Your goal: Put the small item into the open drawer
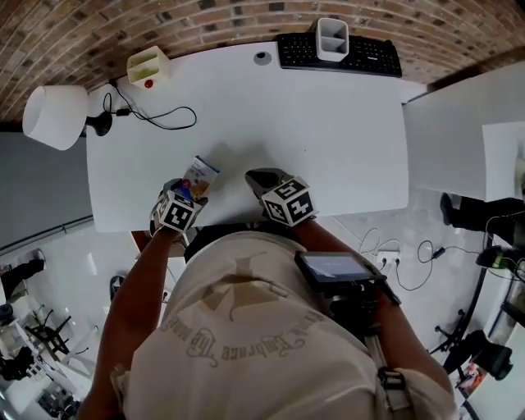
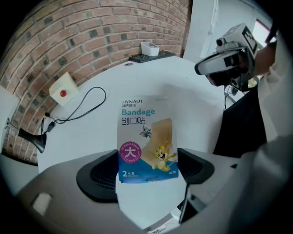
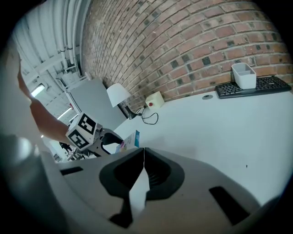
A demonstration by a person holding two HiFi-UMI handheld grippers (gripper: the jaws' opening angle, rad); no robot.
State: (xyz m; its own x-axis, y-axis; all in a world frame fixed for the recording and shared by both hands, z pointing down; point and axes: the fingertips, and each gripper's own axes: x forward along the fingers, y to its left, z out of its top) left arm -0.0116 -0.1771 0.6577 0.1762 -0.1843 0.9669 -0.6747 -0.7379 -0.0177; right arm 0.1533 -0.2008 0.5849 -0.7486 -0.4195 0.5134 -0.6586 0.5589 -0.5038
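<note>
White bench (image 1: 328, 123) against a brick wall (image 1: 205, 25), keyboard (image 1: 338, 54) at the back, lamp (image 1: 56, 116) off the left end. The left gripper (image 2: 146, 169) is clamped on a bandage packet (image 2: 145, 137), upright at the bench's near edge. The right gripper (image 3: 143, 155) sits just beside it, jaws pressed together with nothing between them.

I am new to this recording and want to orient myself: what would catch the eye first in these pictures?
First, the colourful bandage packet, clamped in the left gripper over the near edge of the white desk. Beside it, the right gripper is shut and empty. A black keyboard lies at the desk's far edge, and a white lamp stands by its far left corner.
</note>
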